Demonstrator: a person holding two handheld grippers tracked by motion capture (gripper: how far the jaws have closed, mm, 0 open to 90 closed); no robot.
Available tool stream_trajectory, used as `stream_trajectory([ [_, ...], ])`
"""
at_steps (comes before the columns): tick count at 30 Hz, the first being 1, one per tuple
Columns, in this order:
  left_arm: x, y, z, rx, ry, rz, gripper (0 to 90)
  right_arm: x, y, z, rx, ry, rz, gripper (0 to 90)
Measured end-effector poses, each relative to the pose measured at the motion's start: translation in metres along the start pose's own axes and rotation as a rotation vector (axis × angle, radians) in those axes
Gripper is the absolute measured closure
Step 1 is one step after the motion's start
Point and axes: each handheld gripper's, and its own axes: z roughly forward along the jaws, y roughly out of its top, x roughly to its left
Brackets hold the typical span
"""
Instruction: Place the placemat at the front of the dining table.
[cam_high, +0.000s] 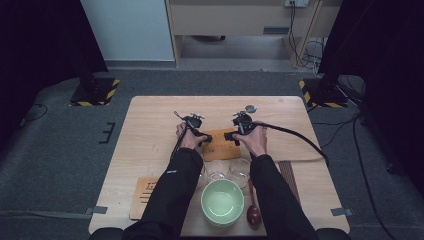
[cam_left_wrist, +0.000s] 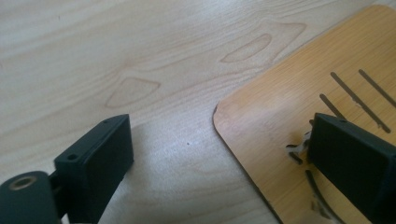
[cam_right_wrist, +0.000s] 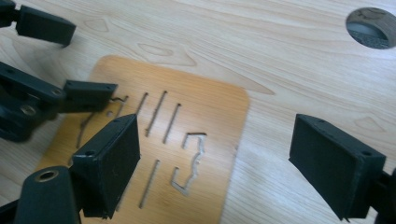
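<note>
I take the small wooden board (cam_high: 220, 145) with the cut slots as my landmark; it lies flat on the table (cam_high: 150, 130), in the middle, just beyond the two clear glasses (cam_high: 227, 170) and the green bowl (cam_high: 222, 201).

My left gripper (cam_high: 206, 140) is at the left edge of the board. In the left gripper view its jaws stand wide open across the board's rounded corner (cam_left_wrist: 219, 112), one jaw over the bare table and the other over the board, and nothing is held. My right gripper (cam_high: 231, 136) is at the right edge of the board, also wide open and empty; in the right gripper view one jaw is above the slots (cam_right_wrist: 159, 116) and the other is past the board's edge, over the table.

I think the risks are these. The board is thin and flat, so if I close a jaw from above, it may only scrape on the surface and push the board away towards the glasses. If one gripper catches the edge and the other does not, the board can turn or tip. Also the two grippers are near each other over the board, so a careless move could knock them together.
</note>
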Motion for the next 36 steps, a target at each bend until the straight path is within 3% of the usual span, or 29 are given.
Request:
stream_trajectory([
  [3,-0.001,0.002,-0.004,-0.004,0.001,0.015,15.5,-0.007,-0.006,0.000,0.008,0.011,-0.012,17.2],
  [7,-0.006,0.004,-0.012,-0.026,-0.025,0.054,14.0,-0.013,-0.015,-0.001,0.020,0.042,-0.056,20.0],
  [11,-0.010,0.000,-0.020,0.004,-0.037,0.107,14.6,-0.017,-0.024,-0.003,0.049,0.062,-0.132,23.1],
  [15,-0.010,-0.008,-0.028,0.011,-0.059,0.111,16.8,-0.014,-0.031,-0.004,0.067,0.112,-0.213,23.6],
  [22,-0.005,-0.020,-0.032,0.047,-0.071,0.121,20.4,-0.011,-0.041,-0.003,0.108,0.143,-0.280,23.2],
  [36,-0.003,-0.027,-0.028,0.055,-0.086,0.105,18.8,-0.004,-0.050,0.007,0.137,0.175,-0.312,21.8],
])
